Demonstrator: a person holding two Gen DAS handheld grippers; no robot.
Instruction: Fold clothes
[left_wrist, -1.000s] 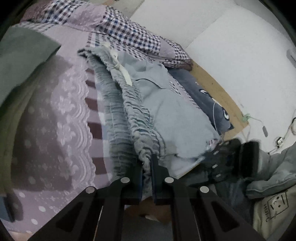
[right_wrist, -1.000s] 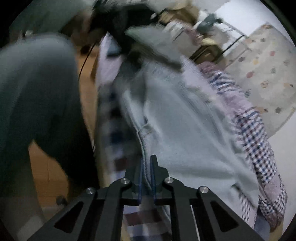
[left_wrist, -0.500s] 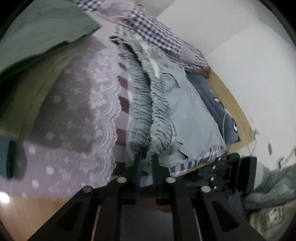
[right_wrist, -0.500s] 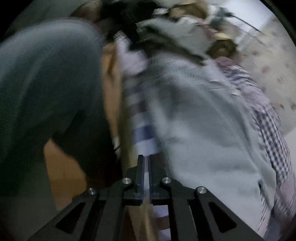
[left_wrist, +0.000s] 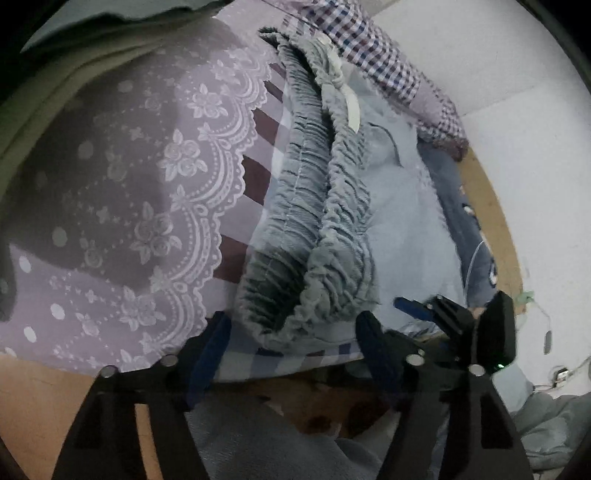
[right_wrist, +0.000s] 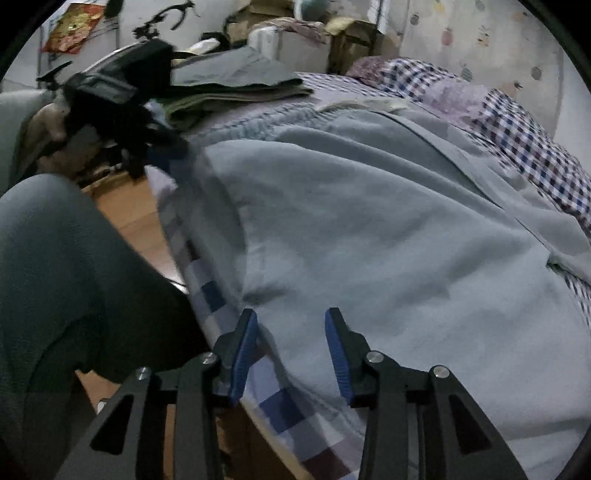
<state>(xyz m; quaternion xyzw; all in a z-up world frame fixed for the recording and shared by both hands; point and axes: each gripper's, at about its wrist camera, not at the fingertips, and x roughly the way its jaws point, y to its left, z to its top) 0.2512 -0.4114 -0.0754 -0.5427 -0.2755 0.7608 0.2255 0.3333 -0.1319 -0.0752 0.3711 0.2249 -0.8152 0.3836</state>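
Pale grey-blue trousers (right_wrist: 369, 229) lie folded lengthwise on the bed. Their gathered elastic waistband (left_wrist: 317, 229) with a white drawstring (left_wrist: 351, 103) faces the left wrist view. My left gripper (left_wrist: 291, 332) is open, its blue-padded fingers standing either side of the waistband's near end. My right gripper (right_wrist: 290, 336) is open too, fingers resting over the trouser fabric near the bed's edge. The left gripper (right_wrist: 122, 107) shows in the right wrist view, and the right gripper (left_wrist: 469, 332) shows in the left wrist view.
A lace-trimmed lilac cloth (left_wrist: 140, 206) covers the bed beside the trousers. A checked blanket (right_wrist: 517, 122) lies along the far side. Folded dark green and olive clothes (right_wrist: 236, 81) are stacked at the bed's head. The person's grey-clad leg (right_wrist: 62, 280) and wooden floor (right_wrist: 129, 206) are alongside.
Both grippers were shut on the trousers and now stand open. The waistband has dropped onto the bed, and both cameras sit closer to the fabric.
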